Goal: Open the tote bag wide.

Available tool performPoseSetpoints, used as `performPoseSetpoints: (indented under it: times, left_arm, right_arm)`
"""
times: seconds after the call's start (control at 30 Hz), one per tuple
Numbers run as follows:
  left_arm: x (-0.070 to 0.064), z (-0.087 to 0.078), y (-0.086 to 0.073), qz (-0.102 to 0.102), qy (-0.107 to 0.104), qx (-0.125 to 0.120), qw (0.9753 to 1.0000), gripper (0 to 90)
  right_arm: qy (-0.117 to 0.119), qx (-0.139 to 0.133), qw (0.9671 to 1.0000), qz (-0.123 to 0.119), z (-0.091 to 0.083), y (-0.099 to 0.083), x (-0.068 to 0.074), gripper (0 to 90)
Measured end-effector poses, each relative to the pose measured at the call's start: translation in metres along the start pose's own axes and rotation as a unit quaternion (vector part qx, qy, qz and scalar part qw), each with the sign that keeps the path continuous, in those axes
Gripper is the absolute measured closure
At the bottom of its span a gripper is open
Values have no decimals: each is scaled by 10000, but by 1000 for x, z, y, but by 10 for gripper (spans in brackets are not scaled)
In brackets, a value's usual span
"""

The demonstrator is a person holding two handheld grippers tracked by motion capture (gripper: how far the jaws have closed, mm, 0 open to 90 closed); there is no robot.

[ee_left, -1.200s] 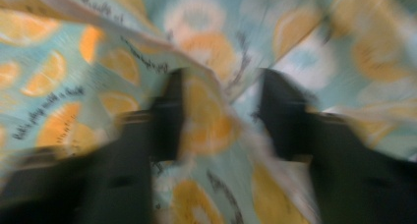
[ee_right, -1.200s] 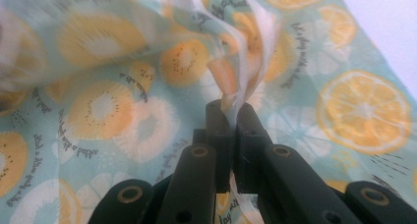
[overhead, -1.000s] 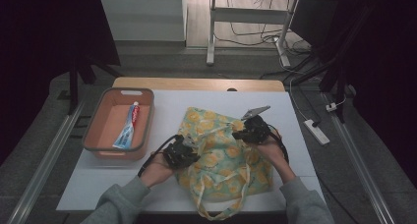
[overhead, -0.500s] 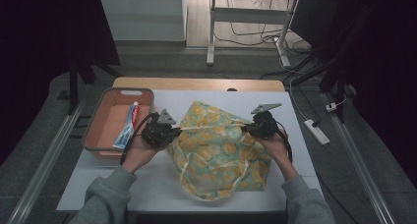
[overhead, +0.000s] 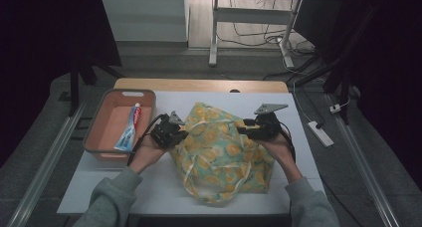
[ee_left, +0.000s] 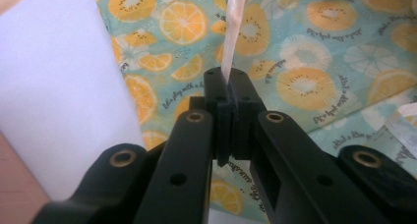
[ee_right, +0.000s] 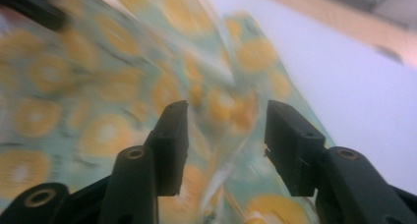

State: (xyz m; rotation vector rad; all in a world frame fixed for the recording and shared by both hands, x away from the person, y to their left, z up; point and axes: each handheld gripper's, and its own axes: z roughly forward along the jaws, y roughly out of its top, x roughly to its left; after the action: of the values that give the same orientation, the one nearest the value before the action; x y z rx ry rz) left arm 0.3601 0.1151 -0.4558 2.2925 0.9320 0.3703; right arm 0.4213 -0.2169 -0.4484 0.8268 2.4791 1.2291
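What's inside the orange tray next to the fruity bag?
A toothpaste tube lies inside the orange tray, along its right side. The rest of its floor looks bare. The near wall hides a thin strip of floor just behind it.

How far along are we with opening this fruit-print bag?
Done: the left hand-held gripper is shut on the bag's white strap. In hand: the right hand-held gripper hangs open over the fruit-print bag, gripping nothing. Left: the toothpaste lies in the tray.

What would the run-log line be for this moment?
left gripper: shut on bag strap | right gripper: open at fruit-print bag | toothpaste: in tray
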Motion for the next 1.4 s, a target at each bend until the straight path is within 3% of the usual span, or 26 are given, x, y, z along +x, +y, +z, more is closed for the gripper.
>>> performPoseSetpoints:
  times: [0.03,0.13,0.17,0.2,0.27,0.37,0.4,0.6,0.7,0.73,0.77,0.8,0.87,1.0,1.07,1.13,1.2,1.33,1.37,1.4]
  left_arm:
    - [0,0,0,2,-4,6,10000,875]
    - [-1,1,-1,20,-14,-1,10000,873]
    - [-1,1,-1,25,-15,-2,10000,872]
    - [-2,1,-1,34,-18,-3,10000,872]
    - [-2,1,-1,37,-34,6,10000,871]
    - [-3,3,-1,52,-57,23,10000,872]
    - [-4,3,-1,56,-57,25,10000,871]
    - [-4,2,-1,54,-90,4,9999,869]
    - [-3,2,-2,53,-94,-4,9999,866]
    - [-3,2,-2,49,-94,-7,9999,861]
    - [-3,2,-2,42,-96,-6,9999,861]
    - [-3,2,-2,35,-98,-9,9999,856]
    - [-5,0,-2,41,-71,-56,10000,825]
    - [-15,-21,3,162,-61,-462,9988,638]
    - [-23,-36,7,316,-200,-715,9967,600]
    - [-39,-48,14,561,-583,-922,9924,578]
    - [-54,-49,19,799,-961,-914,9879,554]
    - [-93,-17,32,1489,-1589,-254,9757,490]
    - [-100,-6,33,1603,-1678,-87,9727,477]
    - [-103,2,34,1631,-1717,32,9716,462]
  right_arm:
    - [100,-174,9997,-152,-5,7,10,501]
    - [318,-175,9991,-209,-6,11,18,509]
    - [633,78,9976,-281,4,11,26,519]
    - [633,78,9976,-281,4,11,26,519]
    - [712,387,9960,-372,19,7,30,514]
    - [672,738,9942,-392,45,0,30,487]
    - [435,899,9940,-451,62,-4,26,470]
    - [242,984,9941,-380,85,-9,11,470]
    - [420,1015,9936,-247,93,-13,6,552]
    - [701,1107,9909,-307,96,-15,8,655]
    - [701,1107,9909,-307,96,-15,8,655]
    - [802,1185,9890,-379,97,-15,11,713]
    - [764,1292,9870,-572,96,-14,17,876]
    - [662,1373,9856,-736,94,-12,22,893]
    - [591,1313,9871,-703,90,-11,19,894]
    - [543,1149,9902,-588,84,-9,14,894]
    - [500,1015,9923,-513,77,-7,9,894]
    - [422,825,9948,-420,68,-4,4,894]
    - [409,811,9950,-421,67,-3,4,894]
    - [395,805,9951,-423,66,-3,4,894]
